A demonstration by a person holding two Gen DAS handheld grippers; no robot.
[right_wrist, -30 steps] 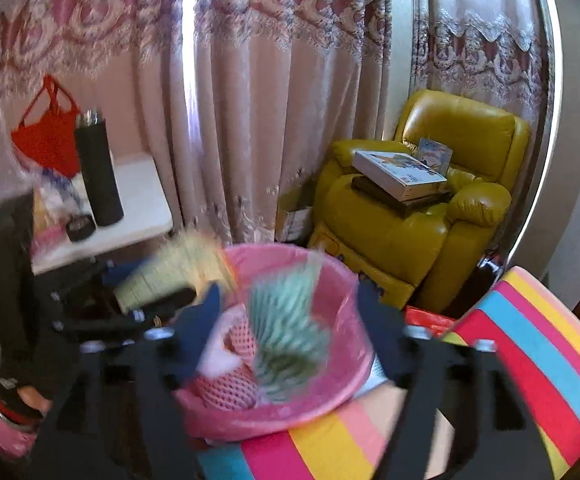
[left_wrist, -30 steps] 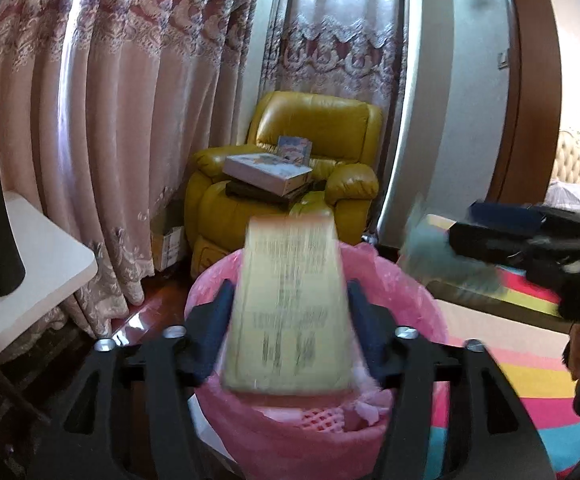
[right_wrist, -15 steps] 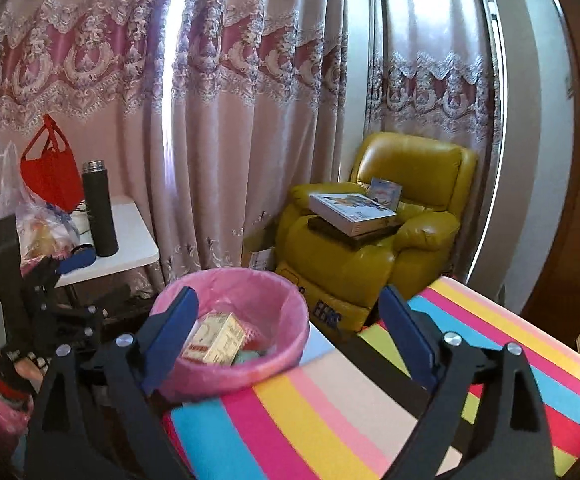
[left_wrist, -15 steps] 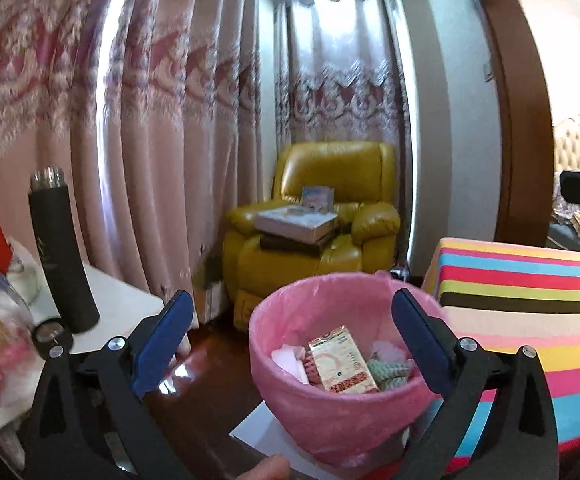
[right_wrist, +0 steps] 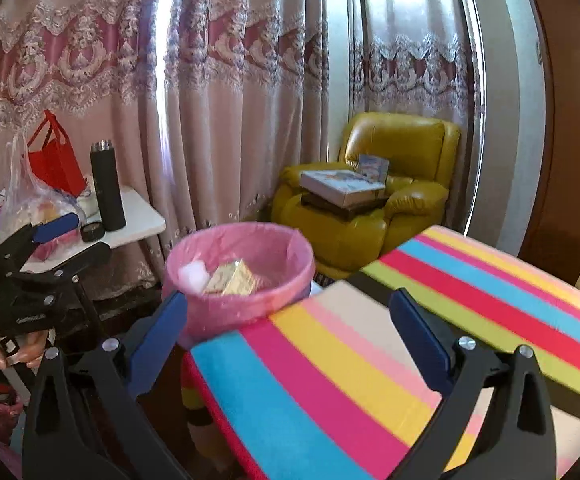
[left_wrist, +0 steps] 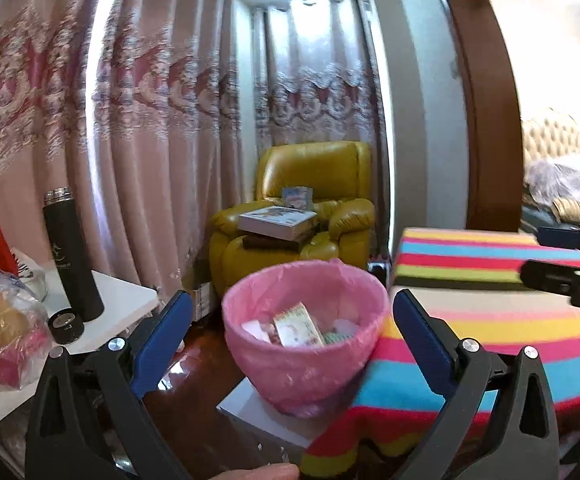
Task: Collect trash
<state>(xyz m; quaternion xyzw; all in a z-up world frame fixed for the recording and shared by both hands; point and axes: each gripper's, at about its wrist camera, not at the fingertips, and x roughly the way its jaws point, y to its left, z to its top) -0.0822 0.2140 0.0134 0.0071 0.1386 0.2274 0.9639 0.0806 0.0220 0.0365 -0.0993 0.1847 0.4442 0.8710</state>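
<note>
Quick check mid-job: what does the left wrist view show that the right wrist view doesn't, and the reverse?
Left wrist only: a tufted headboard through the doorway, and a green item in the bin. Right wrist only: a white wad in the bin, and a hand holding the left gripper. Both: pink-lined bin, yellowish carton, black flask, yellow armchair, striped cloth.

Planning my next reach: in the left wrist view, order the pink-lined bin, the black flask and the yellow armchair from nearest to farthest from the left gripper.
From the left gripper:
1. Pink-lined bin, straight ahead on the floor.
2. Black flask, left, on the white table.
3. Yellow armchair, behind the bin, by the curtains.
</note>
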